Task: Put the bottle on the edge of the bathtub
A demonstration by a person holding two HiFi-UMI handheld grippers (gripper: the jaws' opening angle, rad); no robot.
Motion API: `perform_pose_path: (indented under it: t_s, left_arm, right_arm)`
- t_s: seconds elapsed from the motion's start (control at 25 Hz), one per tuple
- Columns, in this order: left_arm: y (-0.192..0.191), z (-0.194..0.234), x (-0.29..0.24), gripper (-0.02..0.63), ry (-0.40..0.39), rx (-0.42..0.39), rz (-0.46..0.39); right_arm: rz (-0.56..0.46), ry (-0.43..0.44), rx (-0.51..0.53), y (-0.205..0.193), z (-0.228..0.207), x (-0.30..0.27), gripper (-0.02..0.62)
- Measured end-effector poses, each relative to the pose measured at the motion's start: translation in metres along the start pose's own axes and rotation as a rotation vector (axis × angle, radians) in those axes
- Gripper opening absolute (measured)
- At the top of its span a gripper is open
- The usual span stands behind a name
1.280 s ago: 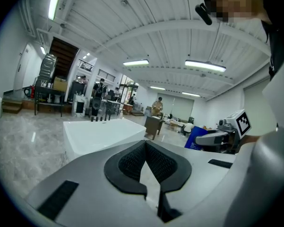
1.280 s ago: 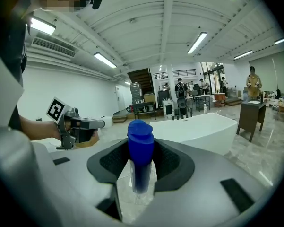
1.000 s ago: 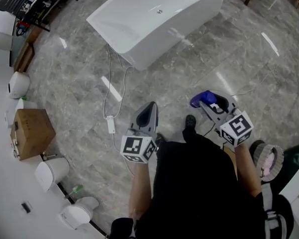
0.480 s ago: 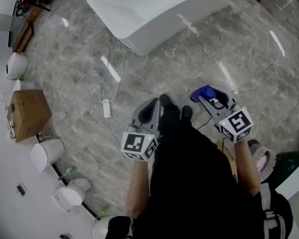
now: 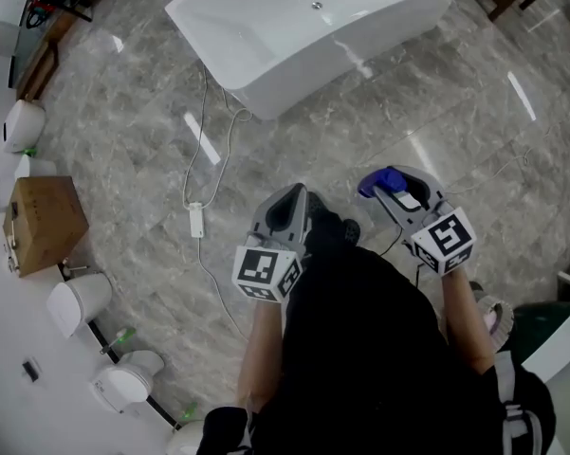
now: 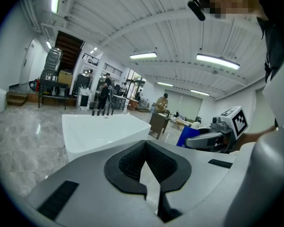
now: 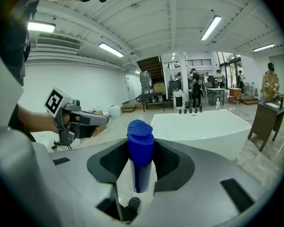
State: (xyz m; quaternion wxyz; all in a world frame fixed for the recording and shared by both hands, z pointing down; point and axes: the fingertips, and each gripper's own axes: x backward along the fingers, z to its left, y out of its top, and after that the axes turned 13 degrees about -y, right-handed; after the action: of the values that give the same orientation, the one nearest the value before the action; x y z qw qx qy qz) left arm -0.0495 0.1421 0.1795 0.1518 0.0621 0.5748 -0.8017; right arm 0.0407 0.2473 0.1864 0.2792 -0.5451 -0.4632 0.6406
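Transport step: right gripper [image 5: 387, 184] clamps the blue bottle [image 7: 140, 148] upright; left gripper [image 5: 286, 209] is closed and empty. Bathtub [image 5: 294, 79] lies at 12 o'clock, well apart; next, approach its rim

grey marble floor [image 5: 123, 159], white cable with adapter [image 5: 195, 221] trailing across it, cardboard box [image 5: 40, 224], white toilets [image 5: 76, 303] nearby
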Motion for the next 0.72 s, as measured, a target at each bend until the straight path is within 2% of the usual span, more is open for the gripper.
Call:
perform_pose_path:
  t_s: [0.36,0.52,0.72]
  left_arm:
    - [0.029,0.049,-0.024,0.011,-0.043,-0.016,-0.055]
    - [0.030,0.069,-0.021,0.011,-0.017,0.008,-0.058]
    - [0.027,0.084,-0.008,0.011,0.057,0.056,-0.069]
  right_arm:
    - [0.006,0.055,0.074,0.041,0.001,-0.063,0.153]
    - [0.039,0.090,0.131,0.048,0.008,-0.090,0.153]
    - [0.071,0.181,0.166,0.056,0.015,-0.118,0.153]
